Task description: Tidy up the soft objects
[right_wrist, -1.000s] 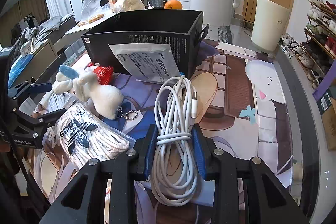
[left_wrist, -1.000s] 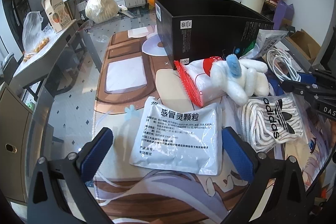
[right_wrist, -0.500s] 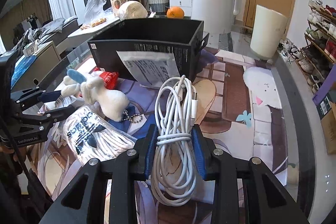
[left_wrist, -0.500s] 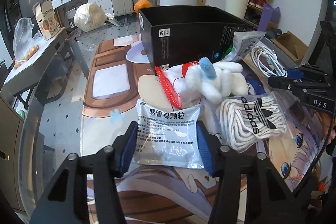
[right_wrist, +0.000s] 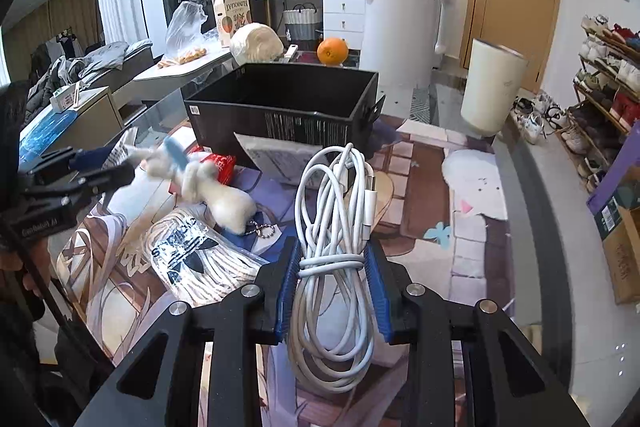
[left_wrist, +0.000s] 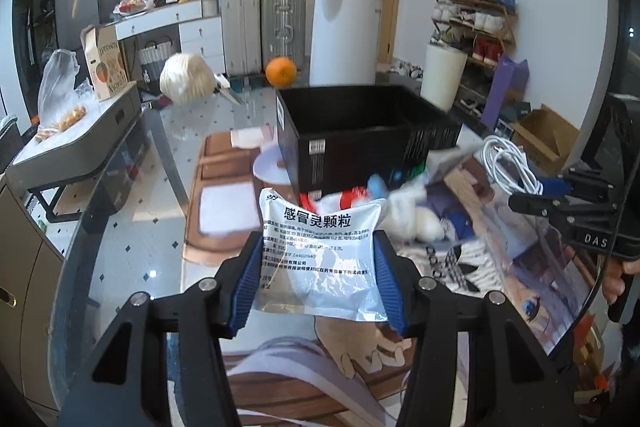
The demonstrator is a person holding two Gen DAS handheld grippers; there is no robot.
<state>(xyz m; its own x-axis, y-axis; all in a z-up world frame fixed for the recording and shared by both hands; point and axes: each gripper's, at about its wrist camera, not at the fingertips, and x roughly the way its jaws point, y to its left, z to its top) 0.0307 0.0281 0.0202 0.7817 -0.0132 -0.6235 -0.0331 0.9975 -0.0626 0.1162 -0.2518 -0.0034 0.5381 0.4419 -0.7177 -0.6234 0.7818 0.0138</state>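
Clamping a medicine sachet in the left tool and a coiled white cable in the right tool, both lifted, the job looks barely begun: the black box at frame centre seems empty, plush bunny and bagged laces remaining on the bench.

— How does the left gripper stand?

— Its blue pads press in on both sides of a packet, which it holds lifted and level in front of it.

— And the right gripper?

— Its jaws are drawn narrow, clamping a bundled cable at the wrapped middle. A bare hand grips its handle, seen from the left wrist camera.
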